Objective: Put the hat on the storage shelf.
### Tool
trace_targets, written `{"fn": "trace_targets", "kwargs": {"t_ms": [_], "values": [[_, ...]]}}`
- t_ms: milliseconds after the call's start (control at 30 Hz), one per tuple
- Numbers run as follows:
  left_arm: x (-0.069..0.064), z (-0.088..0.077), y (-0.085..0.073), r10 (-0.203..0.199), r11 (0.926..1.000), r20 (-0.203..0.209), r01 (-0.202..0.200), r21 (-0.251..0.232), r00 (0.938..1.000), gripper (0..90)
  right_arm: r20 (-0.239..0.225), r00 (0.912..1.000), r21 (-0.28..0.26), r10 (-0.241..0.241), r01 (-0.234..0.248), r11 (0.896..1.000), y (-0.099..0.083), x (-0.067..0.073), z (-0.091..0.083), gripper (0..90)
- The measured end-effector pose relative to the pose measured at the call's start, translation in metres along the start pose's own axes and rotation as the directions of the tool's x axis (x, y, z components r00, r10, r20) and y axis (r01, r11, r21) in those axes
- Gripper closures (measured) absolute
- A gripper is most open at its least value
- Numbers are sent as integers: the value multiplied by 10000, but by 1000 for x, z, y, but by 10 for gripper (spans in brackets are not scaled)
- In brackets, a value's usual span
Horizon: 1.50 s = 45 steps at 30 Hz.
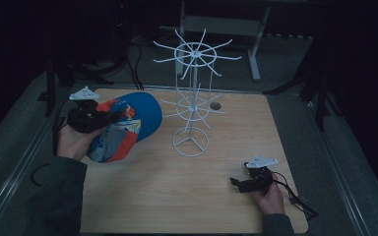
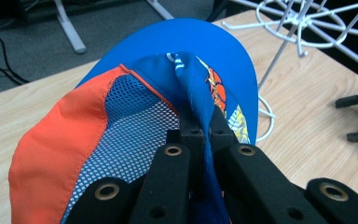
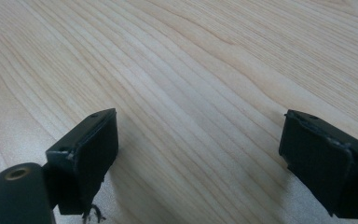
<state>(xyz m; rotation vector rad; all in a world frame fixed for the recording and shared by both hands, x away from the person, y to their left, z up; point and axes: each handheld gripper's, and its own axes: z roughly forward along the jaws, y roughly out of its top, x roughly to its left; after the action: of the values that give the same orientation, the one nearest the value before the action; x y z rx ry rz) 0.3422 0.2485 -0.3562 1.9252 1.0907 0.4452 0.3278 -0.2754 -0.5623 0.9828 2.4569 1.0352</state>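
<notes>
Gripping cap (image 2: 121, 116), left gripper (image 2: 204, 133) near wire rack (image 1: 192, 98); table (image 1: 187, 187) beneath.

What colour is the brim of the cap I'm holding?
Plain blue. The cap's brim shows best in the left gripper view, beyond the orange and mesh panels.

Dim, murky high view with black surroundings; brighter, sharper close gripper views, soft shadows.

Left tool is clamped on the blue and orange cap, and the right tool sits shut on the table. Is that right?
Not quite. The right tool is open: the right gripper view shows its jaws wide apart over bare table. The left tool does clamp the cap.
</notes>
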Motion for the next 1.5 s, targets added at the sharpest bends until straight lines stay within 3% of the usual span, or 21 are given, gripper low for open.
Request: {"fn": "trace_targets", "kwargs": {"t_ms": [667, 1500], "values": [[-7, -22, 30, 236, 9969, -155, -247, -746, 9996, 897, -1, 10000, 4, -5, 5, 10000, 0, 0, 0, 115], [-11, -48, 49, 246, 9883, -146, -265, -1500, 9996, 897, 0, 10000, 6, -2, 2, 10000, 0, 0, 0, 115]]}}
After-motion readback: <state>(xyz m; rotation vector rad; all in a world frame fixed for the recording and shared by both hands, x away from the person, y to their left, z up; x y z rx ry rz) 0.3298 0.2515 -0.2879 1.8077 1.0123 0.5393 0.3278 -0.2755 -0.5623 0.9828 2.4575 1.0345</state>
